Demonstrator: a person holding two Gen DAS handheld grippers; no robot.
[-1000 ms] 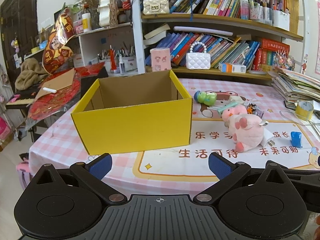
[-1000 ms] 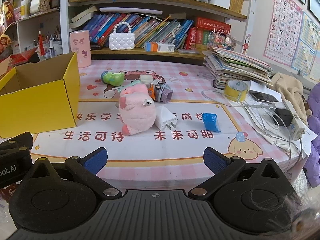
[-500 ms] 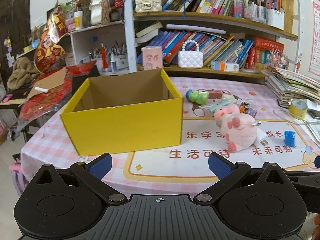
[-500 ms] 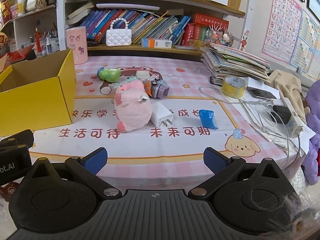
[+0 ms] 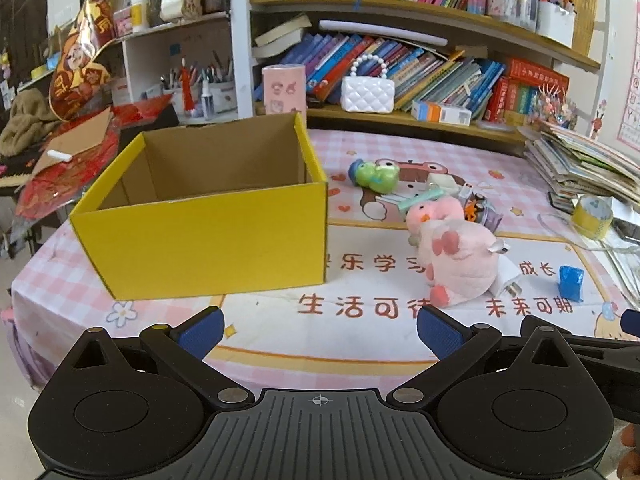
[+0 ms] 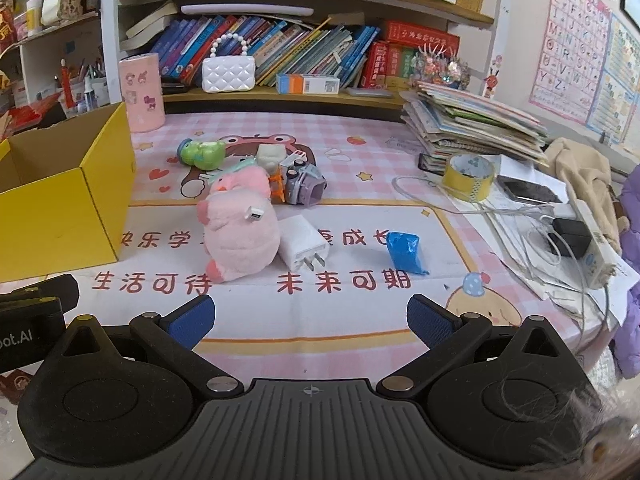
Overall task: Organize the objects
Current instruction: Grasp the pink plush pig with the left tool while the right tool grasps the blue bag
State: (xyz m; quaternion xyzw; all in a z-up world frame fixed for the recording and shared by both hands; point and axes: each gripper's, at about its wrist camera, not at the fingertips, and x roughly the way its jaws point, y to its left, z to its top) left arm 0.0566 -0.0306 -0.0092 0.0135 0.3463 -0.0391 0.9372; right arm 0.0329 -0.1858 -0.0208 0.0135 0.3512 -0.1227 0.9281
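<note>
Left gripper is hovering low over the near edge of the worktop, fingers spread wide apart, gripping nothing. Right gripper is doing the same beside it, blue-padded fingers standing well apart and empty.

Yellow cardboard box is sitting open-topped at 11 o'clock in the left wrist view, its brown interior showing nothing inside. In the right wrist view its corner is showing at 9 o'clock.

Loose objects are lying in a cluster to the right of the box:
- pink plush toy is lying on its side at 12 o'clock in the right wrist view, with a small silver adapter resting on top of it
- white charger plug is touching the plush on its right, prongs pointing toward the camera
- blue wrapped packet is lying apart at 1 o'clock
- green toy figure is lying farther back, near the box
- purple toy vehicle is sitting just behind the plush

Roll of yellow tape is resting at 2 o'clock beside a stack of books. Bookshelf is running along the back.
</note>
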